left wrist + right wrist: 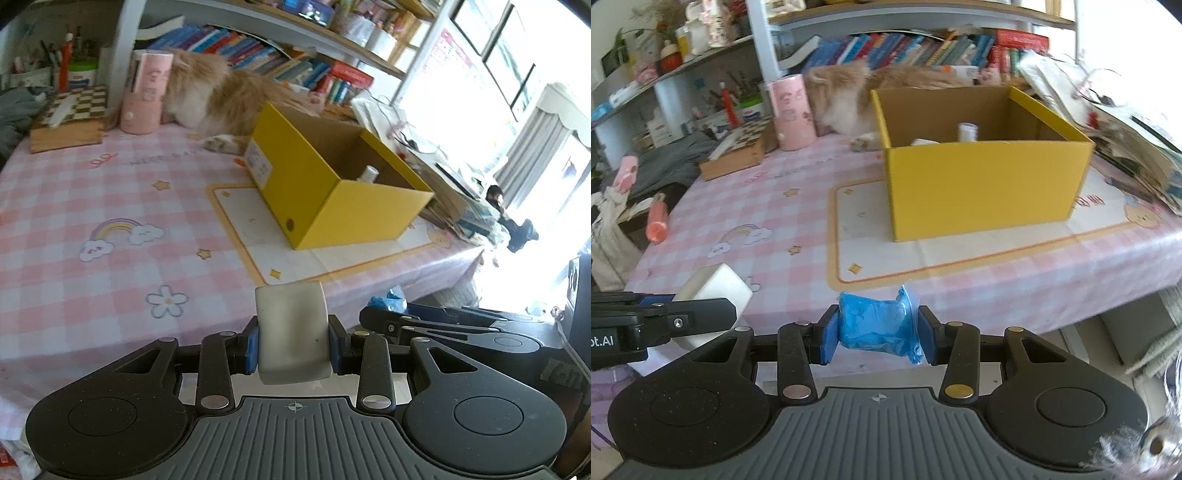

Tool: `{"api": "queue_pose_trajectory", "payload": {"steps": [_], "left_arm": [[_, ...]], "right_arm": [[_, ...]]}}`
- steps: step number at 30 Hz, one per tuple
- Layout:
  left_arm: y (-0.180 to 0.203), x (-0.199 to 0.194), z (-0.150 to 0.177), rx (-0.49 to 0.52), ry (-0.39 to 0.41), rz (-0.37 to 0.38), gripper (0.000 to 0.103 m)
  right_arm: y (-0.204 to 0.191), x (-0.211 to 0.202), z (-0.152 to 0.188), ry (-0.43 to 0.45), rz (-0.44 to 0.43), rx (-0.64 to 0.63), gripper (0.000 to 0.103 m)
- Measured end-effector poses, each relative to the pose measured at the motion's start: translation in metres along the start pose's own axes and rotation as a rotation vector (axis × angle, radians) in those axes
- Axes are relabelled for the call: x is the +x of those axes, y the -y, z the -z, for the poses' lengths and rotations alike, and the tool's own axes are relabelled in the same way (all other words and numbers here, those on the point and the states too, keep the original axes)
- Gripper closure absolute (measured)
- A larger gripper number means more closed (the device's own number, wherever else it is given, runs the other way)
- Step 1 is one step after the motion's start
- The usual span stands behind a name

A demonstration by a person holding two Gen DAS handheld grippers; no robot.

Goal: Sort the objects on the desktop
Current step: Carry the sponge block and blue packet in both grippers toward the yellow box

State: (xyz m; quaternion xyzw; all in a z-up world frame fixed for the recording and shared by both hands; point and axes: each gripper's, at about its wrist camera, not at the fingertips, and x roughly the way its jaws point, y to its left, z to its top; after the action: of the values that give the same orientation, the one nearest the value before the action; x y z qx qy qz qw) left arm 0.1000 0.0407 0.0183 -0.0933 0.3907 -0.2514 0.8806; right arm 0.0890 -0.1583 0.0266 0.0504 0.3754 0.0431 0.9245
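Yellow box (pixel 982 188) holds white bottle (pixel 967 132); left gripper (pixel 293 345) clamps white block (pixel 291 332), right gripper (pixel 877 338) blue bag (pixel 877 328).

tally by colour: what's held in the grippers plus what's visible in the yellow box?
White: 3 – block in left gripper; bottle and another item in yellow box
Blue: 1 – bag roll in right gripper
Total: 4

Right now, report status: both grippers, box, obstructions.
Left gripper shut on white block. Right gripper shut on blue bag. Yellow box open, items inside. Cat behind box.
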Motion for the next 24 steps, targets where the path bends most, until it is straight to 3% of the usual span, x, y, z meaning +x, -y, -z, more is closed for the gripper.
{"api": "queue_pose_trajectory", "payload": {"steps": [12, 24], "left_arm": [[0.011, 0.015, -0.008, 0.019, -0.014, 0.023, 0.069], [0.023, 0.031, -0.022, -0.004, 0.003, -0.009, 0.069]], "right_arm": [[0.014, -0.001, 0.001, -0.006, 0.03, 0.005, 0.063], [0.032, 0.009, -0.013, -0.011, 0.008, -0.032, 0.063]]}}
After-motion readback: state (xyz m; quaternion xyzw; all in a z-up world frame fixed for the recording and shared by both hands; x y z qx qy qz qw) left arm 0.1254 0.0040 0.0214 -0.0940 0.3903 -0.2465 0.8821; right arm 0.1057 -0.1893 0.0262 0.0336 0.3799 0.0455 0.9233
